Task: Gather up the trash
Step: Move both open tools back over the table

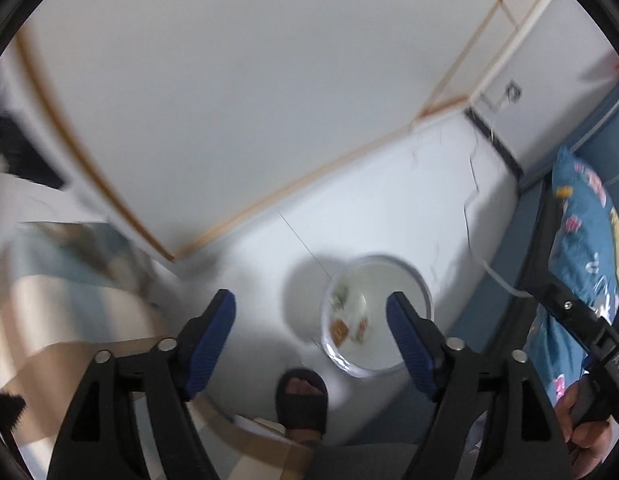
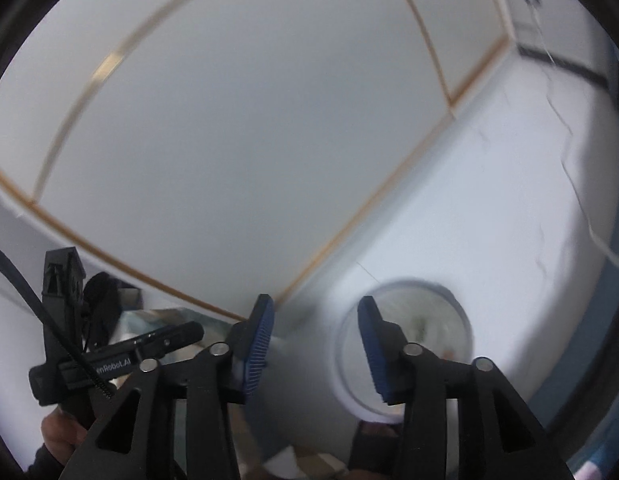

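A round white trash bin [image 1: 426,289] lined with a clear bag stands on the pale floor below both grippers. Inside it lie several wrappers, among them an orange one [image 1: 338,330] and a green one [image 1: 341,294]. My left gripper [image 1: 309,316] hangs high above the floor, open, with nothing between its blue pads; the bin shows just past its right finger [image 1: 407,332]. In the right wrist view the bin [image 2: 341,364] is blurred. My right gripper [image 2: 315,320] is open and empty, and its right finger [image 2: 375,344] overlaps the bin's rim.
A foot in a black slipper [image 1: 301,400] stands beside the bin. White cabinet doors with wood trim [image 1: 229,100] fill the back. A blue patterned pillow [image 1: 581,232] lies at right, striped cloth [image 1: 49,280] at left. A white cable [image 1: 497,276] runs along the floor.
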Available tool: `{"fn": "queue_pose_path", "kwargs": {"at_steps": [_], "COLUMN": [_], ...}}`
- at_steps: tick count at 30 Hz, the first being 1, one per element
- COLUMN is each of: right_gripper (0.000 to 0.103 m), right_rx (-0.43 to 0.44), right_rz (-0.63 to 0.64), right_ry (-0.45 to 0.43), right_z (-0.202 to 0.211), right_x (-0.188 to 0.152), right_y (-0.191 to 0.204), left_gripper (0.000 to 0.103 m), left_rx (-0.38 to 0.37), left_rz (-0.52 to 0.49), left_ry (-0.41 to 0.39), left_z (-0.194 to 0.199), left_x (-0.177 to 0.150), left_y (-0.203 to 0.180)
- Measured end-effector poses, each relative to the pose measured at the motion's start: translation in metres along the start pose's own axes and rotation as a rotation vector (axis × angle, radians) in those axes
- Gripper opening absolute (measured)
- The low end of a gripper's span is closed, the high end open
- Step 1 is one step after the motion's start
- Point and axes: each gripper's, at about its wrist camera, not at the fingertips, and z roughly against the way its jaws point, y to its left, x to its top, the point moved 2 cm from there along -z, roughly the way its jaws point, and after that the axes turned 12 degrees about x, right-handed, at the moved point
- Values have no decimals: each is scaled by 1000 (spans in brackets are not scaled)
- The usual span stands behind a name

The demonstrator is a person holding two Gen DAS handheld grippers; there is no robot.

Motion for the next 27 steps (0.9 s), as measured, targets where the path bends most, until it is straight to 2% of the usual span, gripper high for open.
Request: {"fn": "queue_pose_path", "kwargs": {"at_steps": [3,7,10,12,19,24,27], "right_gripper": [57,68,73,78,80,81,82], "right_rx": [49,127,195,232,332,372,380], "right_rz": [89,172,254,320,462,549,586], "right_ry": [-41,-77,-77,-69,28,102,140], "right_z": [18,34,39,37,13,-7,-18], "right_x": [5,1,-14,-30,-97,-151,-180], "right_y": [56,125,177,212,303,353,369], "left_gripper": [81,88,93,100,101,102,102], "left_rx": [26,76,217,264,371,411,427], "left_rz": [64,195,234,264,387,455,504], "left_ry": [-98,-239,-361,-418,-490,-482,-472], "left_z": [48,118,161,184,227,223,214], "left_x": [-6,-31,-56,-75,-143,-172,-187], "left_y": [28,82,117,142,222,260,282]}}
